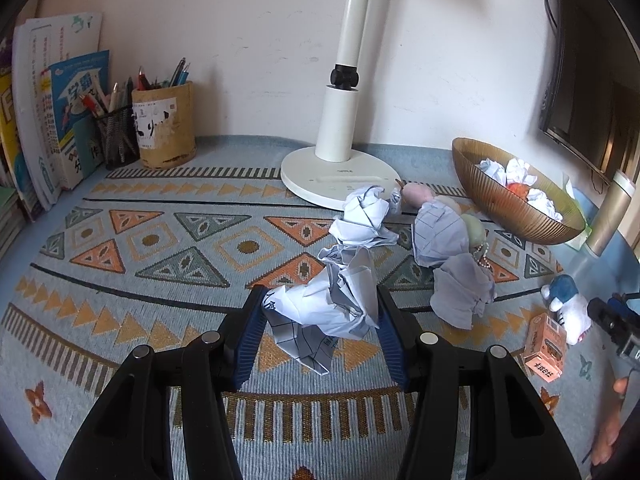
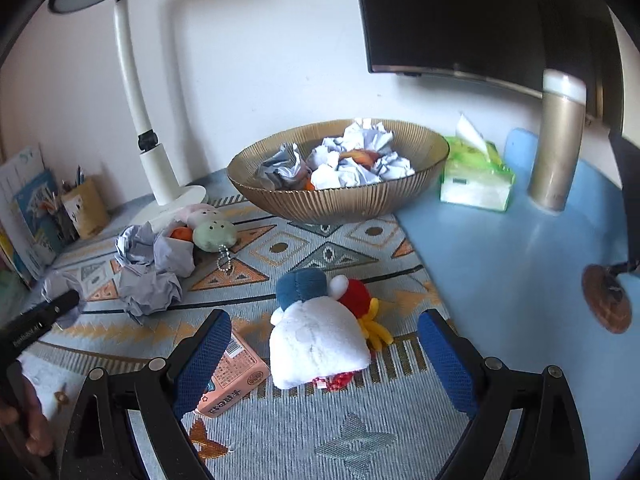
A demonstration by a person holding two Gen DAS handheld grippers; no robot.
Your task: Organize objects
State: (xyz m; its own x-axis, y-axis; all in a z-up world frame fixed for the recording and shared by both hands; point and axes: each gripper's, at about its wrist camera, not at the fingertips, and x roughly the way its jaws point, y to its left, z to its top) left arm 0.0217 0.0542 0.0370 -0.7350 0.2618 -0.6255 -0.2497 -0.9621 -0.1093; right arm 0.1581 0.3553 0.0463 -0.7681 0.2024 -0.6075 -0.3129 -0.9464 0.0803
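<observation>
My left gripper (image 1: 320, 312) is shut on a crumpled paper ball (image 1: 324, 304), held between its blue pads just above the patterned mat (image 1: 160, 248). More crumpled paper balls (image 1: 362, 218) lie beyond it, with small plush keychains (image 1: 476, 228). My right gripper (image 2: 324, 344) is open, its fingers either side of a white plush toy (image 2: 316, 340) with a blue hat and red part, lying on the mat. A pink carton (image 2: 230, 376) lies by its left finger. The ribbed amber bowl (image 2: 340, 196) holds several paper balls and some fruit.
A white desk lamp (image 1: 340, 128) stands at the back. Pen holders (image 1: 164, 124) and books (image 1: 52, 120) are at the back left. A green tissue pack (image 2: 476, 180), a gold flask (image 2: 556, 140) and a monitor (image 2: 460, 12) stand at the right.
</observation>
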